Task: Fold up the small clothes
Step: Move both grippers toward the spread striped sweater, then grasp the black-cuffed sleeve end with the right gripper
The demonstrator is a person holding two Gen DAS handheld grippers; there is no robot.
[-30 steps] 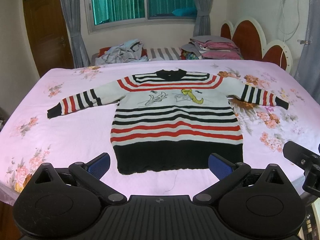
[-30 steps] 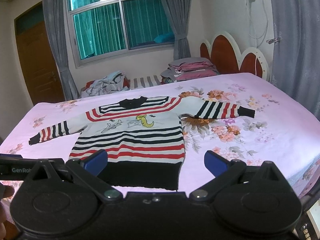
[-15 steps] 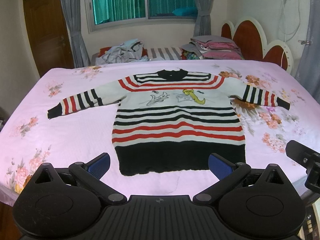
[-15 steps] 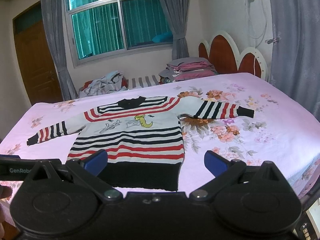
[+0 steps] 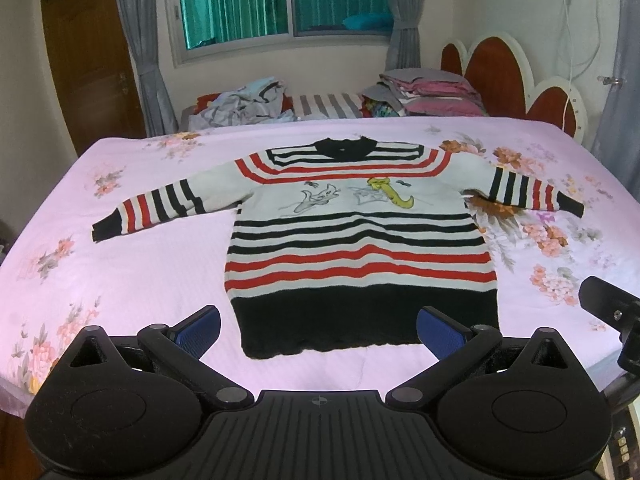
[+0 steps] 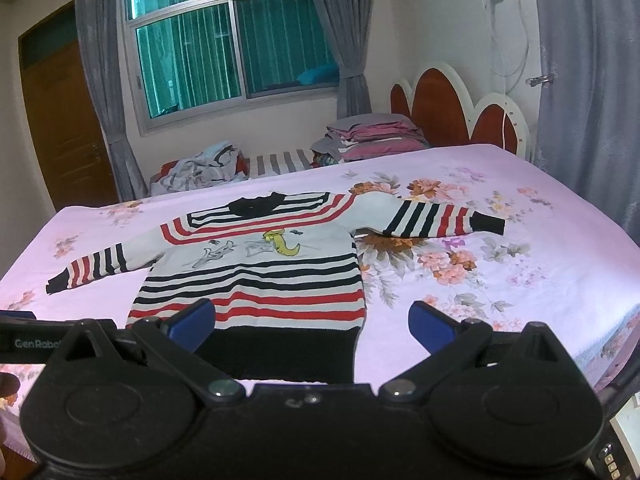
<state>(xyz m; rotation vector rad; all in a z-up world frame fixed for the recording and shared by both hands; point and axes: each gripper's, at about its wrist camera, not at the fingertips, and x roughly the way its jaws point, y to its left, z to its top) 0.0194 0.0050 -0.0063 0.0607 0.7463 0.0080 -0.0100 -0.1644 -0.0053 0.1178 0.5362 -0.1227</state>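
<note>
A small striped sweater in white, red and black lies flat on the bed, front up, both sleeves spread out, black hem nearest me. It also shows in the right wrist view as the sweater. My left gripper hovers open above the hem, blue pads wide apart and empty. My right gripper stands open too, above the hem's right corner, holding nothing. The right gripper's body pokes in at the right edge of the left wrist view.
The pink floral bedsheet covers the bed. Beyond the far edge lie a heap of loose clothes and a folded stack. A red headboard stands at the right, a wooden door at the left.
Both grippers have drifted slightly; the sweater sits a little lower and further left in the right wrist view. The sweater itself has not moved and both grippers stay open.
</note>
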